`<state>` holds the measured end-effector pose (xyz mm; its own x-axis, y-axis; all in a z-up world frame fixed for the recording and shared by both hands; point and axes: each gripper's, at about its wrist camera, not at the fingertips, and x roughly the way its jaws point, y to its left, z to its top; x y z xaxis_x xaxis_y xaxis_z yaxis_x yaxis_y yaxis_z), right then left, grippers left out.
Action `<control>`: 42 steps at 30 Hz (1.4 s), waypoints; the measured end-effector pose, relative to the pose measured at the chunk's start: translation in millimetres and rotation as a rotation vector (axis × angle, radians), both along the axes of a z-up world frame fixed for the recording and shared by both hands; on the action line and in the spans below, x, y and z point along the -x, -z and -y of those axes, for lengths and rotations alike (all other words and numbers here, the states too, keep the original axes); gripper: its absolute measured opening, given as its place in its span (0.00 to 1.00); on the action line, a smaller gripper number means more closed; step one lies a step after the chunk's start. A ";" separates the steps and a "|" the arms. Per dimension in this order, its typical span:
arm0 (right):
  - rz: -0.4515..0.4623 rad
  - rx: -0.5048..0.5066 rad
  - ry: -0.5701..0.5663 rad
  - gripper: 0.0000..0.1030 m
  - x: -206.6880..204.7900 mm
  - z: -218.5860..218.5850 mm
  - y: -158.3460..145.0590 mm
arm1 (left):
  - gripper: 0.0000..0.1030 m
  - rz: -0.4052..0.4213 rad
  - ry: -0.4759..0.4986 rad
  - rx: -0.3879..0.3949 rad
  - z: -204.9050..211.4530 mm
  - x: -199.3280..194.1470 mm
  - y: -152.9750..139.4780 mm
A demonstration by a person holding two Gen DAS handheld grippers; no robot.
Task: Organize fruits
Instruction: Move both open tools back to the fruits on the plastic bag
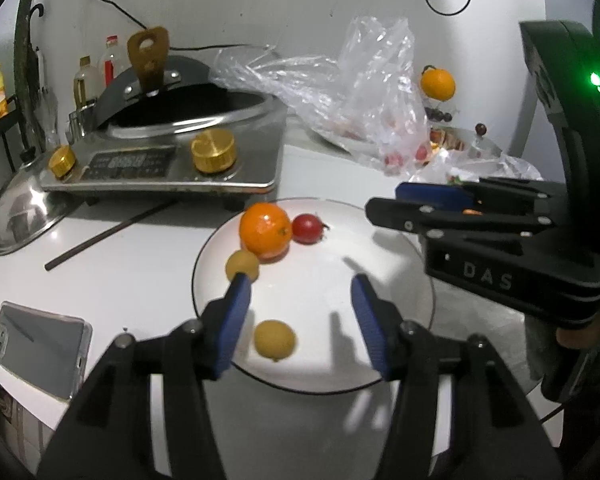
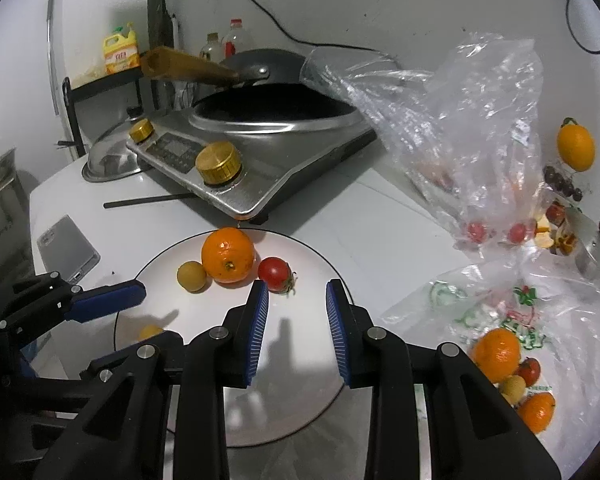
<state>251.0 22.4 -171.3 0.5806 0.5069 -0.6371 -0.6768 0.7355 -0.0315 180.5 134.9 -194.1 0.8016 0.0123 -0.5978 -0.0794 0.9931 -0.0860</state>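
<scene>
A white plate (image 1: 324,256) (image 2: 312,248) holds an orange (image 1: 265,230) (image 2: 228,256), a red tomato (image 1: 307,229) (image 2: 275,273) and a small yellow fruit (image 1: 242,265) (image 2: 192,276) clustered at its far side. A second yellow fruit (image 1: 275,339) (image 2: 150,332) lies alone on the near left of the plate. My left gripper (image 1: 300,284) (image 2: 156,314) hovers open over the plate, that fruit below it and untouched. My right gripper (image 2: 297,292) (image 1: 384,200) hangs over the plate just short of the tomato, jaws a narrow gap apart and empty.
A printed plastic bag (image 2: 500,308) at the right holds more oranges, a tomato and a yellow fruit. A clear bag (image 1: 364,92), an induction cooker with wok (image 1: 172,148), a steel lid (image 1: 20,212), a chopstick (image 1: 108,236) and a phone (image 1: 40,352) lie around the plate.
</scene>
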 end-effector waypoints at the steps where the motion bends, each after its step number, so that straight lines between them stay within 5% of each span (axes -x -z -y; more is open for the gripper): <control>1: 0.004 -0.004 0.002 0.31 1.6 3.1 -2.3 | 0.53 0.003 0.000 -0.002 1.4 0.6 -1.5; 10: 0.032 -0.035 0.028 0.38 13.6 31.2 -19.9 | 0.53 0.035 0.003 -0.034 22.6 7.7 -18.0; 28: 0.098 -0.093 0.112 0.39 29.9 104.5 -53.3 | 0.71 0.103 0.036 -0.040 72.6 10.2 -55.2; 42: 0.126 -0.128 0.151 0.39 27.7 157.9 -67.4 | 0.72 0.136 0.039 -0.077 110.4 1.8 -80.7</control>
<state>223.3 -135.5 -103.9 0.7267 0.4801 -0.4913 -0.5553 0.8316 -0.0087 178.6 24.4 -113.4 0.8758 0.0212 -0.4822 -0.0333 0.9993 -0.0166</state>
